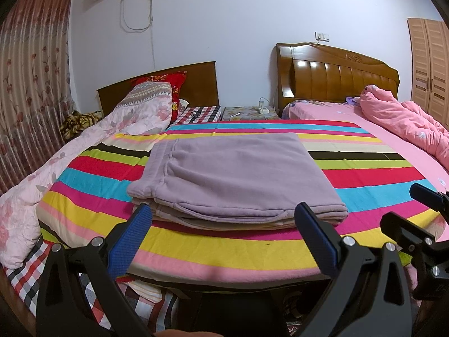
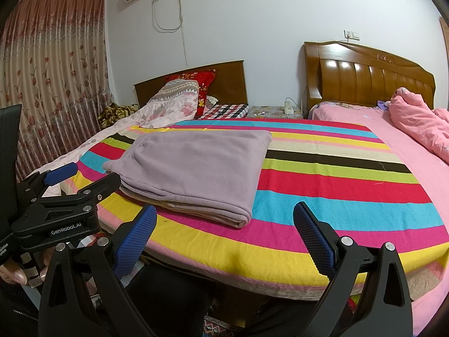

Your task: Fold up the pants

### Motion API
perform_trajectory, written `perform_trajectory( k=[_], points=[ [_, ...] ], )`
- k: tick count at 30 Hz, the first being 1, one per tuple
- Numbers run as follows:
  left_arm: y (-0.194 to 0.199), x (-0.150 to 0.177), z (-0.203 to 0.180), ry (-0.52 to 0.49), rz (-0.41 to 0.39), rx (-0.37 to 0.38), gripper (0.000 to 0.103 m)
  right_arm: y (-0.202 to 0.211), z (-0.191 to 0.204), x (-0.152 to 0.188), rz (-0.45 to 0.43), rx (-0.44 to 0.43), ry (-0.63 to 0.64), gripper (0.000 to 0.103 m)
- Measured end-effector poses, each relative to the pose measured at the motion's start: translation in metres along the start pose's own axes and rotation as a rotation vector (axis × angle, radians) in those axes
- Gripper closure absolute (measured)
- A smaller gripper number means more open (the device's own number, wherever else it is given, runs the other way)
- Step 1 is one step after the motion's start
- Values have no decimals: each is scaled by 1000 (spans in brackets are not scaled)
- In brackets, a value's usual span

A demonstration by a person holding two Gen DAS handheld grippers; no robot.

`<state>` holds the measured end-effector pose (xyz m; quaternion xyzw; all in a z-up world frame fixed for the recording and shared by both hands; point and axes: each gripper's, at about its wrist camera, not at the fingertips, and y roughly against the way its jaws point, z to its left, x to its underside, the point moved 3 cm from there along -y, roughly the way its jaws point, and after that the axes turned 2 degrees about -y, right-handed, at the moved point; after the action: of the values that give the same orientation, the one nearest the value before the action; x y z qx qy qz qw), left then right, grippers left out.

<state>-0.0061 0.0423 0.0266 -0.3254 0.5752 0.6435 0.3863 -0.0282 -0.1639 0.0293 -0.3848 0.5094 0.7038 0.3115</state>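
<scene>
Nearest the lens in the left wrist view, the left claw [image 1: 224,213] stands wide apart and released, its blue pads [image 1: 132,241] hanging over the near edge of the striped sheet [image 1: 224,255] with nothing between them. The right claw [image 2: 224,217] is likewise spread and empty, held off the same edge; in its own view the left claw [image 2: 84,175] shows off to its left, and part of a hand [image 2: 16,272] grips that tool's handle. Both seem to be held back from the cloth because the work looks done, so neither has any reason to pinch. Just ahead of the left claw, nearly in line with its gap, lie the pants [image 1: 233,177]: a lilac, fleecy bundle folded into a neat rectangle of several layers, flat on the sheet, with a ribbed band [image 1: 157,165] along its left side. From the right claw the pants [image 2: 193,165] sit ahead and to the left, apart from both pads. They probably rest in the middle of the sheet because it gives a flat, clean bed for folding. No basket, box or drawer shows, so the pants are in nothing, only on the sheet. Farther ahead and left of the claws lies a floral quilt [image 1: 84,146], to the right a pink duvet [image 1: 404,118], and beyond them two headboards [image 1: 336,75].
</scene>
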Motion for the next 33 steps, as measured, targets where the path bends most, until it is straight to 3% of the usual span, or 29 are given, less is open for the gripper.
perform_trajectory(
  k=[33],
  points=[
    [0, 0, 2, 2, 3, -1, 2, 0, 3, 1, 3, -4, 1, 8]
  ],
)
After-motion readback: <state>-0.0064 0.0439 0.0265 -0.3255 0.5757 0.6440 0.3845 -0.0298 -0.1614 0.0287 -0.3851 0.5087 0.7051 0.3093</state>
